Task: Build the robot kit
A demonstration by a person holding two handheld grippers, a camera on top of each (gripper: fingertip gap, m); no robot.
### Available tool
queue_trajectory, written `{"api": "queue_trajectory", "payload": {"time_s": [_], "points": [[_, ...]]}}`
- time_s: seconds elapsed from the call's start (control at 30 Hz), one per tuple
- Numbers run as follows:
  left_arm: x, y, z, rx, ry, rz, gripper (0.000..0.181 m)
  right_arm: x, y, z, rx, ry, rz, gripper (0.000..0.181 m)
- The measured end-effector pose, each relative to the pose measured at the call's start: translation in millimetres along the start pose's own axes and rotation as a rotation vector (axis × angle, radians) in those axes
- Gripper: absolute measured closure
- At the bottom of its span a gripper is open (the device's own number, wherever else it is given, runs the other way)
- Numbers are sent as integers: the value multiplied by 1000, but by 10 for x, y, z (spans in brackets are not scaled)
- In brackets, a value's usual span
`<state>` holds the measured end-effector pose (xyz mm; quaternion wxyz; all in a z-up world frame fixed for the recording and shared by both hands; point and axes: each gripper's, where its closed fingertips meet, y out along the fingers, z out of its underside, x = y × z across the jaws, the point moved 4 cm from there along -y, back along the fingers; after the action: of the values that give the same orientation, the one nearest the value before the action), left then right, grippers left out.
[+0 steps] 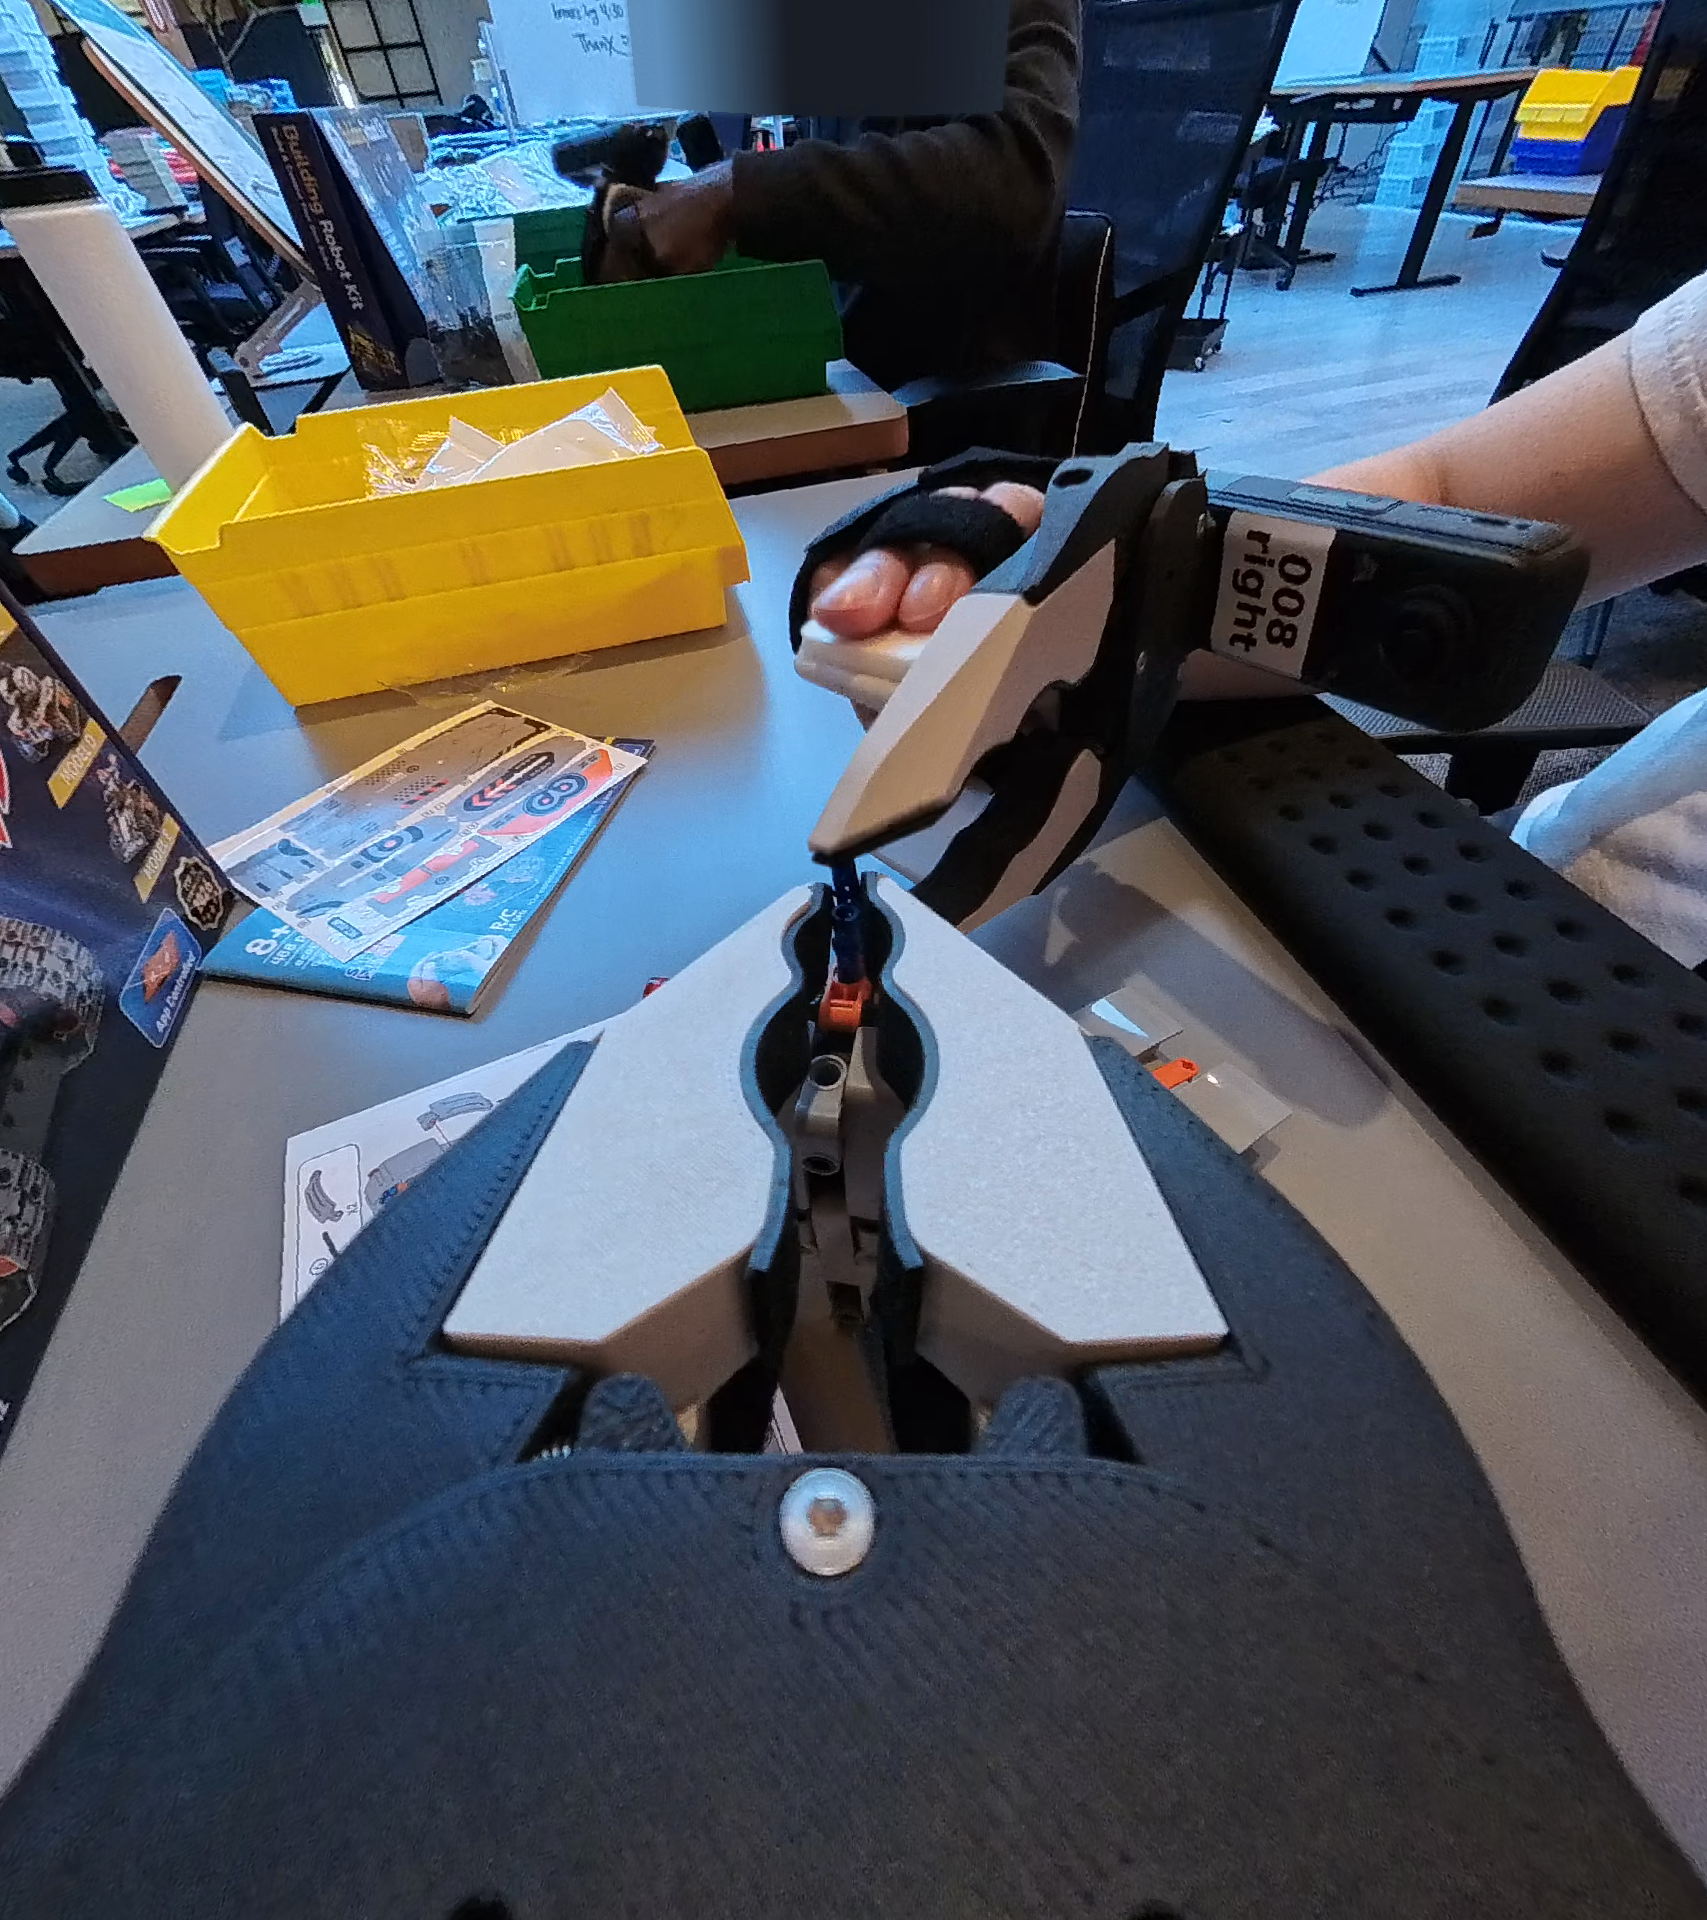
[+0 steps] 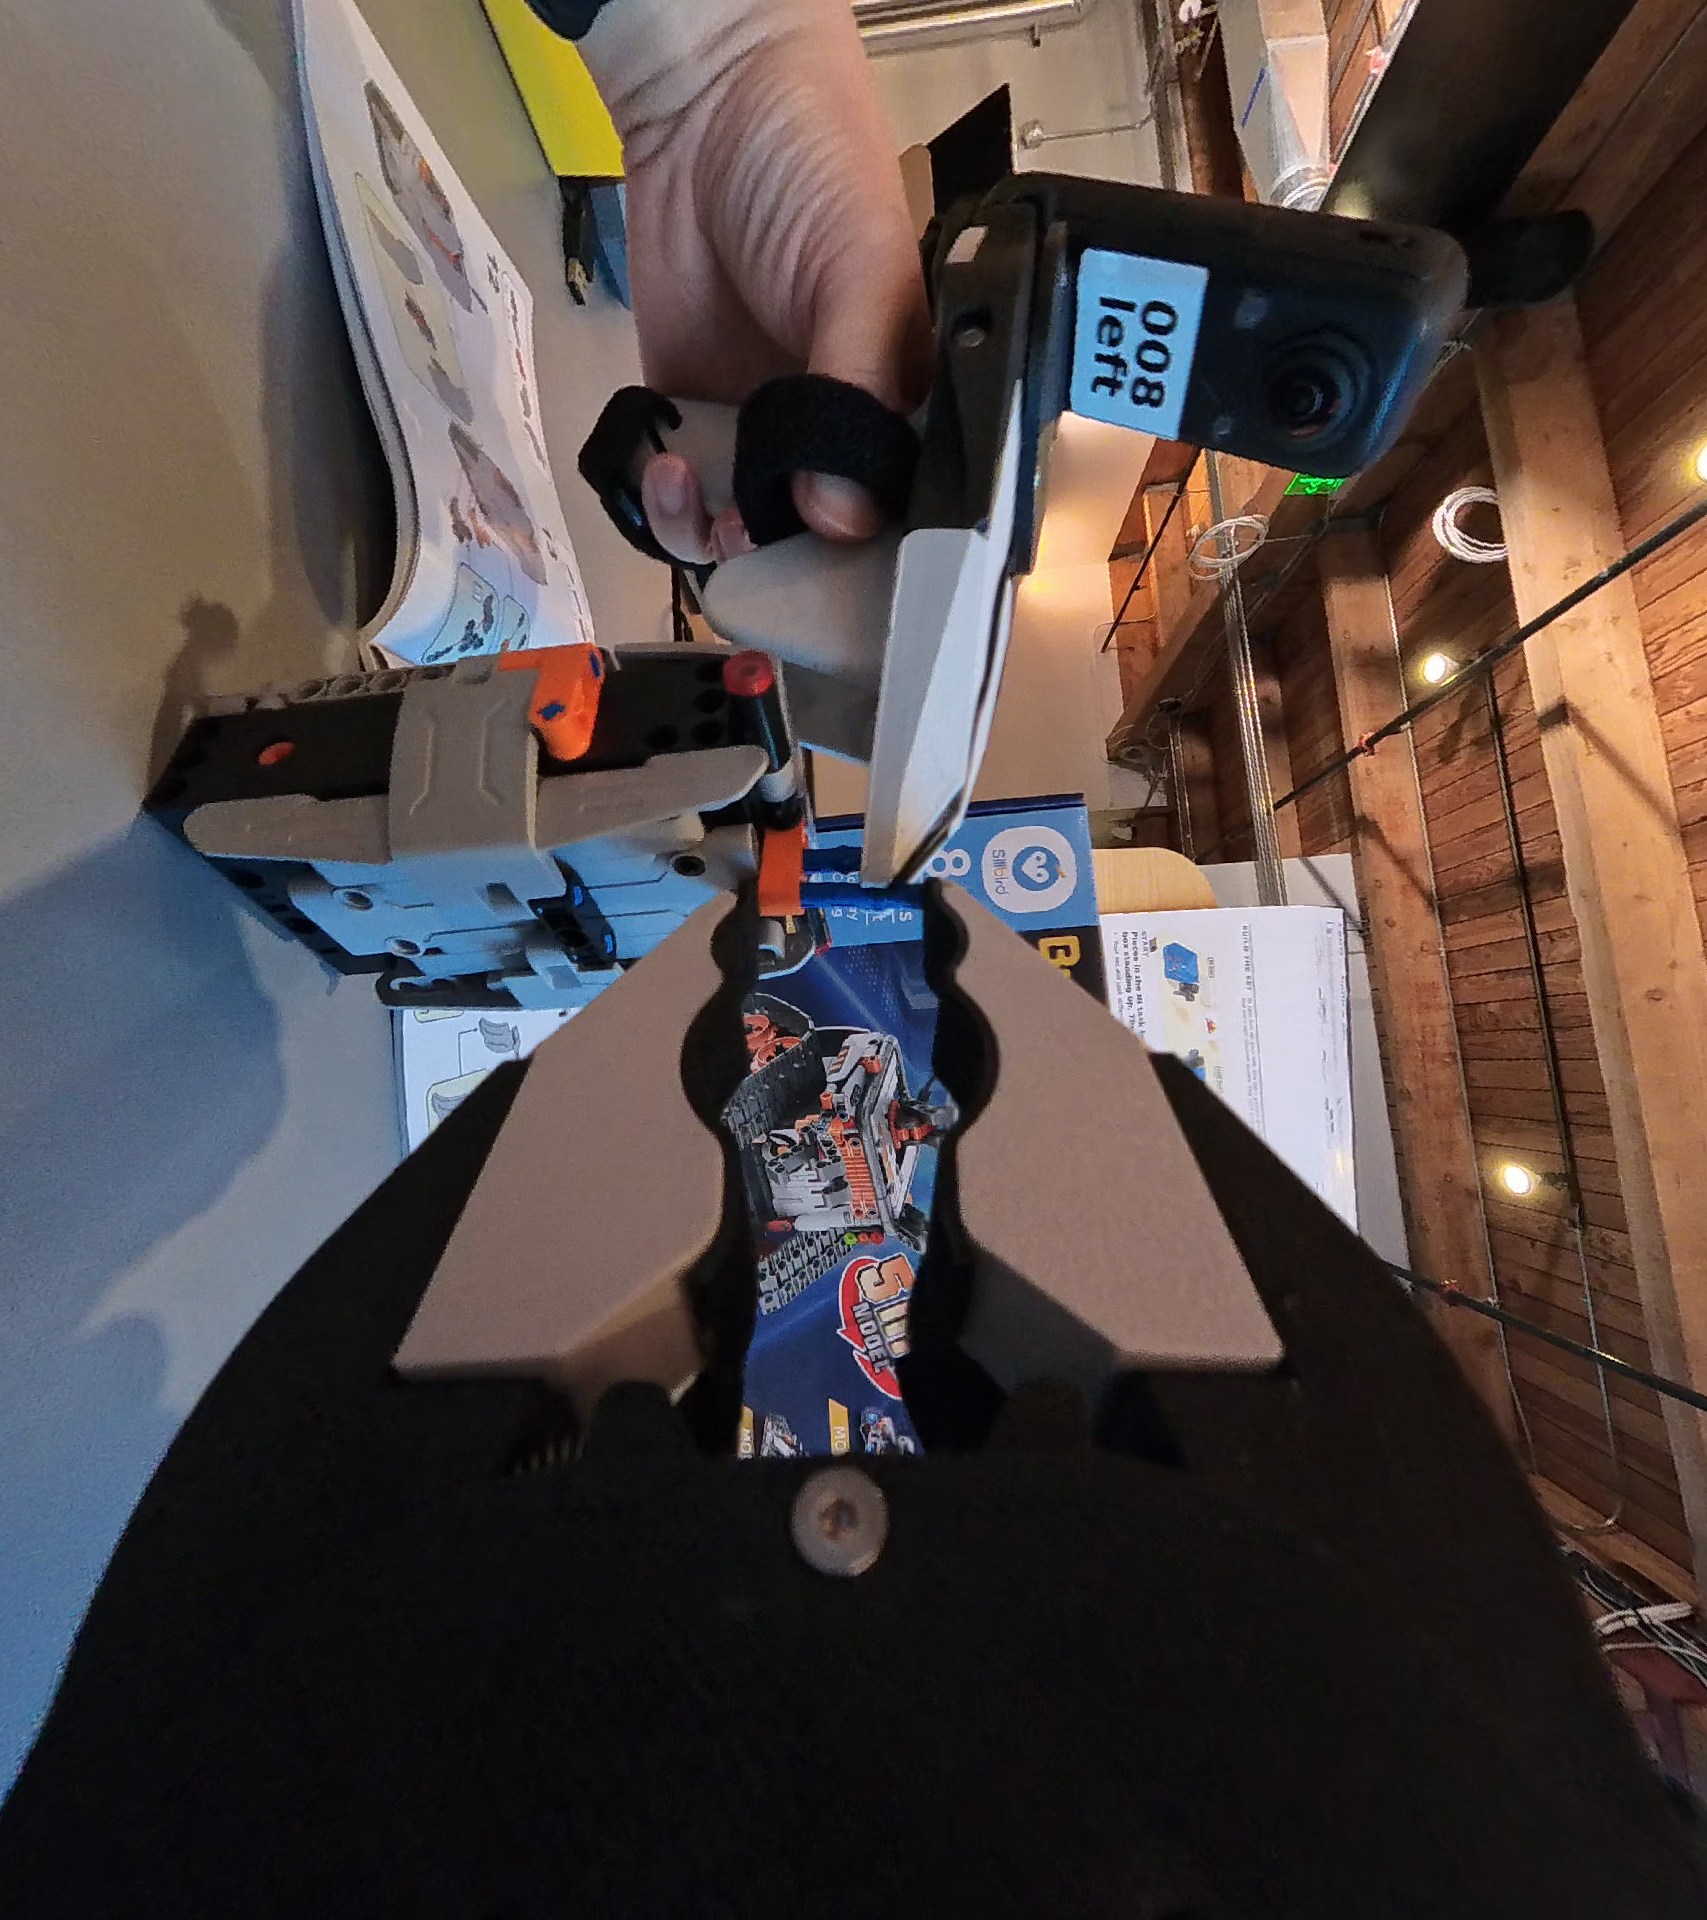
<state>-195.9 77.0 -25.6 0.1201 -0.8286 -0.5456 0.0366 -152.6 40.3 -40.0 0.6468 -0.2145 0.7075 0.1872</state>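
Grey surface (image 1: pixel 683 831) bearing a yellow plastic bin (image 1: pixel 454 561) holding clear plastic bags (image 1: pixel 516 442); behind it, a green plastic bin (image 1: pixel 683 322) (contents not visible). Grey-and-black brick model (image 2: pixel 475 821) with orange parts gripped between the left gripper (image 1: pixel 841 899) jaws. Right gripper (image 2: pixel 833 914), jaws narrowly parted, pinches the model's thin blue axle (image 1: pixel 845 914) at its tip.
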Motion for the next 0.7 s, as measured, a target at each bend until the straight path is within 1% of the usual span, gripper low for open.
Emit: {"api": "queue_trajectory", "payload": {"time_s": [0.33, 0.37, 0.7], "points": [[0, 25, 23, 15, -36, 19, 178, 2, -8, 2, -1, -31, -13, 152], [6, 27, 28, 18, -37, 15, 175, 1, -9, 1, -1, -33, -12, 152], [0, 33, 42, 13, -24, 24, 179, -6, -11, -1, 15, -45, -33, 153]]}}
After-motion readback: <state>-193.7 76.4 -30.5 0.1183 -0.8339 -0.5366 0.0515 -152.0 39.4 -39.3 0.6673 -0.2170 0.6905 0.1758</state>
